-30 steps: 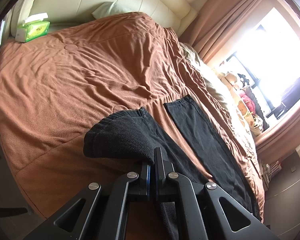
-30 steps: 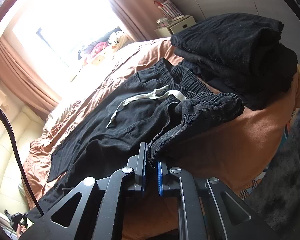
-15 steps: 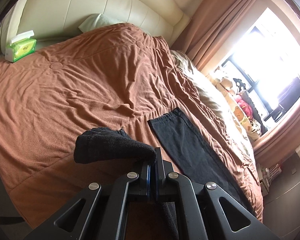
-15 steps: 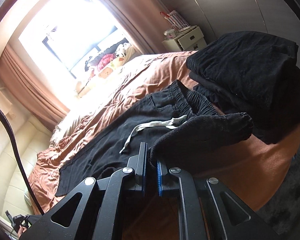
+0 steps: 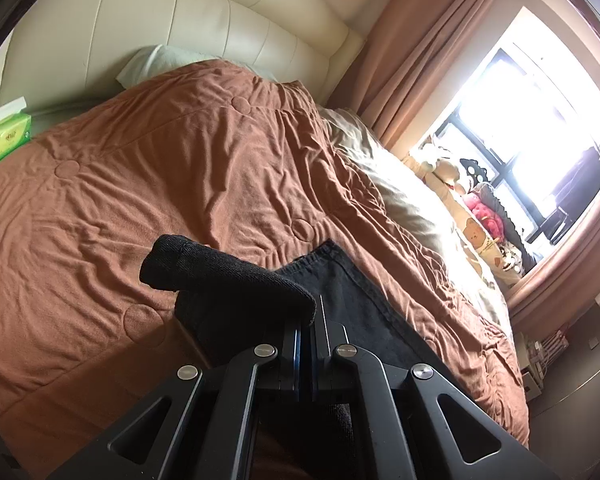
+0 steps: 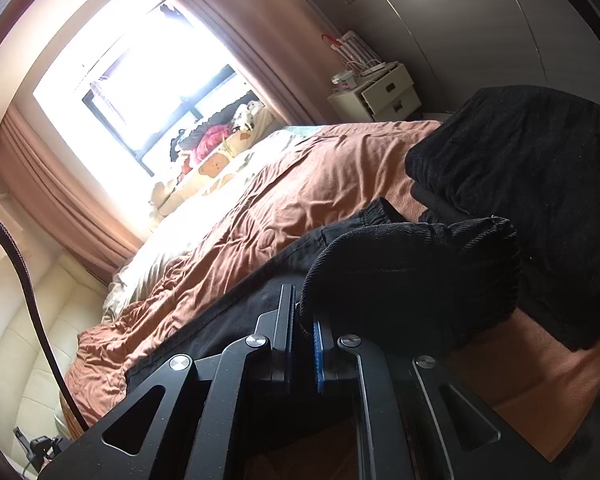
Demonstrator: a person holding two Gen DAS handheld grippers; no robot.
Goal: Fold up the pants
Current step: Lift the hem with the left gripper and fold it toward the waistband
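Observation:
Black pants (image 5: 364, 304) lie on a brown bedspread (image 5: 180, 184). My left gripper (image 5: 311, 320) is shut on a leg cuff (image 5: 228, 280), lifted above the other leg, which lies flat. In the right wrist view my right gripper (image 6: 303, 320) is shut on the waistband end (image 6: 416, 280), raised over the rest of the pants (image 6: 236, 320). The drawstring is hidden under the lifted cloth.
A stack of folded black clothes (image 6: 532, 184) sits on the bed at the right. A green tissue box (image 5: 5, 138) stands near the cream headboard (image 5: 180, 32). Stuffed toys (image 5: 480, 216) line the window sill. A white bedside cabinet (image 6: 380, 94) stands by the curtain.
Both grippers have lifted their held edges and carried them across over the flat half of the pants. The drawstring is now covered. Both cameras tilted upward.

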